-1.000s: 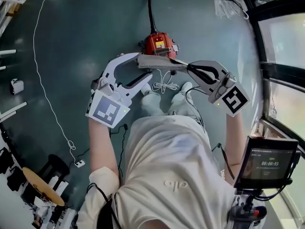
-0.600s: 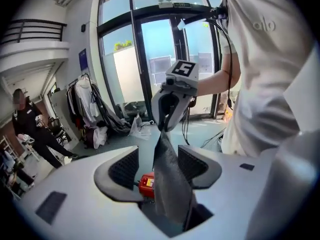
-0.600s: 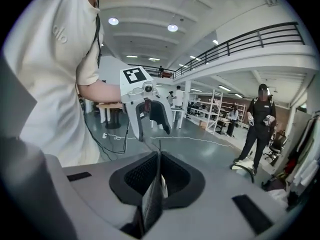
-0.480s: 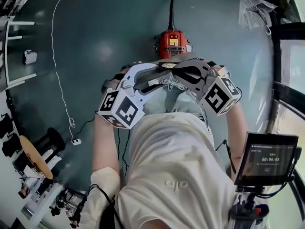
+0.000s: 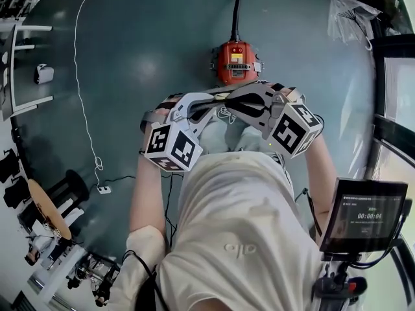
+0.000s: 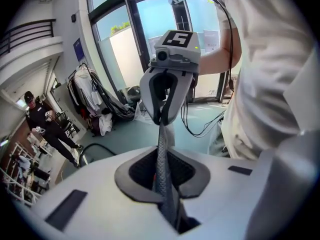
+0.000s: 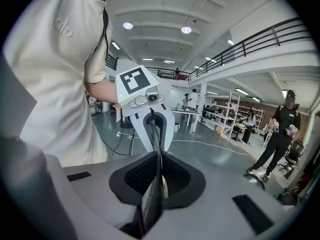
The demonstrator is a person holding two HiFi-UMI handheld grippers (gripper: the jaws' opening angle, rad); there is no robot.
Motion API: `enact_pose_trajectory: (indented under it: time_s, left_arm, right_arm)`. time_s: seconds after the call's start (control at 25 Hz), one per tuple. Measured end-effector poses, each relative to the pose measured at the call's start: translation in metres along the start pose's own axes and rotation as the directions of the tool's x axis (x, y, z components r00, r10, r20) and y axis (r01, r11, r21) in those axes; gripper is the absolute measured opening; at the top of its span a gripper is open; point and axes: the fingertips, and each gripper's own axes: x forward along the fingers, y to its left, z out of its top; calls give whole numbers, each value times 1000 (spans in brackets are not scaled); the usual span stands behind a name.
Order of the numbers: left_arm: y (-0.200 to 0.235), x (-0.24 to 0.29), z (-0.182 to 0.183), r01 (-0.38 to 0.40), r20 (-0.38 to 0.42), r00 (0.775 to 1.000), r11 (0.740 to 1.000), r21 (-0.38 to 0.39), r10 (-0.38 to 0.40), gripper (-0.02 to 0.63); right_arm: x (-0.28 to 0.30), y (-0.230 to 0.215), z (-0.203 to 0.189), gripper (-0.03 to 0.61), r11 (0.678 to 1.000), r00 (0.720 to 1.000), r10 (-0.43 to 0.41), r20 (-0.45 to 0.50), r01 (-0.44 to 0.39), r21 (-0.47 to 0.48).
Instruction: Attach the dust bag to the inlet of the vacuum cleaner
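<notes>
The red vacuum cleaner [image 5: 236,62] stands on the floor ahead of the person's feet. Just in front of it the grey dust bag [image 5: 222,96] hangs edge-on between the two grippers, which face each other. My left gripper [image 5: 211,102] is closing its jaws on the bag's left end; in the left gripper view the bag [image 6: 162,169] is pinched between the dark pads [image 6: 186,173]. My right gripper [image 5: 232,102] is shut on the other end, where the bag [image 7: 151,196] runs between its pads [image 7: 176,176]. Each gripper shows in the other's view: right gripper [image 6: 161,121], left gripper [image 7: 155,145].
A black hose [image 5: 237,5] runs from the vacuum toward the top of the head view. A thin white cable [image 5: 78,76] trails over the floor at left. A screen on a stand [image 5: 366,216] sits at lower right. People stand in the hall [image 7: 281,129], [image 6: 46,129].
The left gripper dropped and swung in to the bag, its wide-open jaws closing on the bag's left end. The right gripper tilted and shifted slightly, still gripping.
</notes>
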Motion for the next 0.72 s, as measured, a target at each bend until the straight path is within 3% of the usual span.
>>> enact_pose_trajectory:
  time_s: [0.16, 0.36, 0.6, 0.72]
  left_arm:
    - [-3, 12, 0, 7, -10, 1000, 1000, -6, -7, 32]
    - [-7, 26, 9, 10, -3, 1000, 1000, 29, -10, 32]
    - [-11, 38, 14, 19, -28, 999, 996, 93, -16, 32]
    - [-18, 42, 13, 41, -27, 999, 994, 100, -38, 32]
  right_arm:
    - [-2, 4, -19, 38, 1000, 999, 2, -46, -3, -25]
    - [-14, 5, -35, 38, 993, 987, -52, -153, 35, -117]
    - [-17, 5, -59, 44, 992, 952, -104, -287, 79, -98]
    - [-13, 10, -69, 43, 988, 933, -121, -339, 80, -134]
